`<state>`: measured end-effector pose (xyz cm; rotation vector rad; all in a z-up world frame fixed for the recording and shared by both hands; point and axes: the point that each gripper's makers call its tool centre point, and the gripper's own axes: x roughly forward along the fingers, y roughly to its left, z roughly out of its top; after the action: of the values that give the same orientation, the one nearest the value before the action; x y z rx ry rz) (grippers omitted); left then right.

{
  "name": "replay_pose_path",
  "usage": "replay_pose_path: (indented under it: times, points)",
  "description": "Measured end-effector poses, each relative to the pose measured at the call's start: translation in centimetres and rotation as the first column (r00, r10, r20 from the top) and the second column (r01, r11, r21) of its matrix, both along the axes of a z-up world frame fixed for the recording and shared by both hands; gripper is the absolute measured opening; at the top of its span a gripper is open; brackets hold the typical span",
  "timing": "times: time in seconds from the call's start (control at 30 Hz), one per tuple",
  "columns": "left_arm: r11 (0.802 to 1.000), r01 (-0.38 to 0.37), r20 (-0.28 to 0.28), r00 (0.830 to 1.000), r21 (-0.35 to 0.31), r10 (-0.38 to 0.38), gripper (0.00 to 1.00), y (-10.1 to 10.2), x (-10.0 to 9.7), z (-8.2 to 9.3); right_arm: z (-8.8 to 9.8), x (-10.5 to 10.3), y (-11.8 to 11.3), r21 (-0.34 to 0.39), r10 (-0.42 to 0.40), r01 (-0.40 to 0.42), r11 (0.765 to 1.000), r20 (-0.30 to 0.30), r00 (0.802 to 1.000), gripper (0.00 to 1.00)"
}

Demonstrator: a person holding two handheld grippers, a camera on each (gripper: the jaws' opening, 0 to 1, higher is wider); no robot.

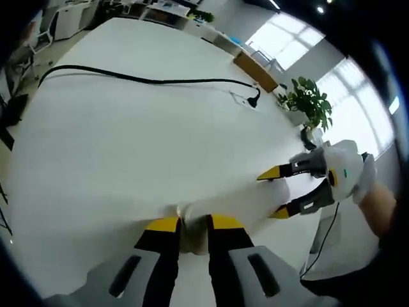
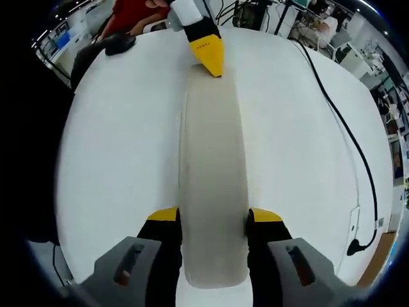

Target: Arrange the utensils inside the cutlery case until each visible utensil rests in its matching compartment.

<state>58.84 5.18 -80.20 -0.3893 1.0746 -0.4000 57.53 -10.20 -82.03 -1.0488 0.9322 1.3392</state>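
Note:
A long, pale, translucent cutlery case (image 2: 213, 160) lies on the white table (image 2: 115, 160), running straight away from my right gripper (image 2: 214, 215). Its jaws press against both long sides of the near end. At the far end, my left gripper (image 2: 208, 56) meets the case with its yellow tip. In the left gripper view, my left gripper (image 1: 193, 224) is shut on the case's narrow end (image 1: 192, 231). There the right gripper (image 1: 276, 193) comes in from the right, jaws spread across the case's width. The case's contents are hidden.
A black cable (image 1: 147, 79) crosses the table and ends in a plug (image 1: 254, 101); it also runs down the right side (image 2: 345, 141). A potted plant (image 1: 311, 102) stands past the table's far edge. A dark object (image 2: 119, 43) and a person in red (image 2: 137, 14) are beyond the case.

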Motion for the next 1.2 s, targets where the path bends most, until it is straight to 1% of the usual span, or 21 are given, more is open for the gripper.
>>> replay_pose_path:
  times: [0.13, 0.4, 0.5, 0.77, 0.87, 0.97, 1.0, 1.03, 1.07, 1.1, 1.2]
  points:
    - [1.0, -0.002, 0.003, 1.0, 0.007, 0.002, 0.16, -0.2, 0.0, 0.1, 0.0, 0.0, 0.0, 0.008, -0.001, 0.001, 1.0, -0.004, 1.0, 0.37]
    - [1.0, -0.012, 0.004, 1.0, 0.005, 0.012, 0.16, -0.3, -0.1, 0.3, 0.0, 0.0, 0.0, -0.003, 0.003, -0.003, 1.0, -0.006, 1.0, 0.37]
    - [1.0, -0.006, 0.013, 1.0, 0.015, 0.005, 0.16, -0.4, -0.1, 0.3, 0.0, 0.0, -0.1, -0.005, 0.002, -0.003, 1.0, -0.006, 1.0, 0.37]
    - [1.0, -0.018, 0.008, 1.0, 0.009, 0.018, 0.16, -0.4, 0.0, 0.3, -0.1, 0.0, -0.1, -0.009, 0.002, -0.002, 1.0, -0.017, 1.0, 0.38]
    - [1.0, -0.023, 0.019, 1.0, 0.008, 0.023, 0.16, -0.4, -0.1, 0.4, -0.1, 0.0, -0.1, -0.012, -0.014, 0.014, 1.0, -0.012, 1.0, 0.39]
    - [1.0, -0.025, 0.011, 1.0, 0.008, 0.024, 0.16, -0.3, 0.1, 0.3, 0.0, 0.0, -0.1, -0.014, 0.013, -0.013, 1.0, -0.002, 1.0, 0.39]
    - [1.0, -0.025, 0.01, 1.0, 0.009, 0.025, 0.16, -0.3, 0.0, 0.4, 0.0, -0.1, -0.1, -0.007, 0.02, -0.02, 1.0, 0.0, 1.0, 0.4]
    - [0.999, -0.031, 0.008, 0.999, 0.008, 0.031, 0.16, -0.3, 0.0, 0.4, 0.0, 0.0, -0.1, 0.018, 0.034, -0.034, 0.999, 0.008, 0.999, 0.41]
    - [0.999, -0.034, 0.01, 0.999, 0.006, 0.034, 0.16, -0.2, 0.0, 0.3, 0.1, 0.1, -0.2, 0.032, 0.007, -0.008, 0.999, 0.012, 1.0, 0.41]
    - [0.999, -0.036, 0.013, 0.999, 0.003, 0.036, 0.16, -0.2, 0.0, 0.3, 0.2, 0.3, -0.8, 0.021, -0.021, 0.021, 1.0, 0.021, 1.0, 0.42]
    - [0.999, -0.038, 0.012, 0.999, 0.002, 0.038, 0.17, -0.1, 0.0, 0.3, 0.9, 0.2, -2.0, 0.033, -0.025, 0.023, 0.999, 0.044, 0.999, 0.44]
